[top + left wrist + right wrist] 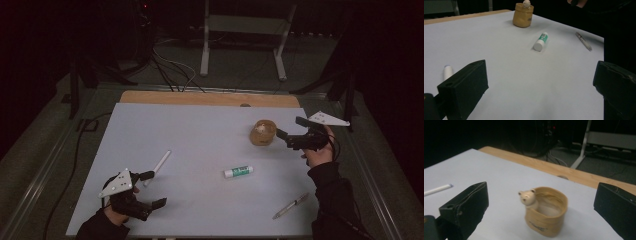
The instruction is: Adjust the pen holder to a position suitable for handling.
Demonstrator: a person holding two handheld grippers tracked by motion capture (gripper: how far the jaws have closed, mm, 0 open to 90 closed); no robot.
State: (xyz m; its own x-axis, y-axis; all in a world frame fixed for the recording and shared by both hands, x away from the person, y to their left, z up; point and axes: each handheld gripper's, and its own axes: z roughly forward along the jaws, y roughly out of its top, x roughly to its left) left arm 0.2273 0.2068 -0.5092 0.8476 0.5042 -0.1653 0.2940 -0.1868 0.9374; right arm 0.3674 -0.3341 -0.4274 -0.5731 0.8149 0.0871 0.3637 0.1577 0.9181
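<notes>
A: Jaws, status? Right gripper (291, 134) has its jaws wide apart, nothing between them. They point at the cup (263, 132) from its right side, close to it but not touching. In the right gripper view the cup (546, 210) sits centred between the two jaws, a little beyond them.

B: Left gripper (150, 189)?

A: Jaws also spread, nothing held. It hovers at the near left corner of the bench (200, 115), just beside the white pen (157, 168), with the pen's near end close to its far jaw.

B: Progress?

A: My reading: early. The work looks like loading the cup with the loose items. None are in it yet. Glue stick (238, 172) lies flat mid-bench, well apart from the cup. Grey pen (290, 205) lies near the right front edge. White pen on the left. All three left to do.

B: Cup contents?

A: Tan cup, upright, open top. A small bear figure (528, 197) peeks over its rim on the inner side; I can't tell whether it is moulded on or loose. Otherwise the inside looks bare, pale bottom visible.

B: Next step?

A: Likely the right gripper steadies or takes the cup.
</notes>
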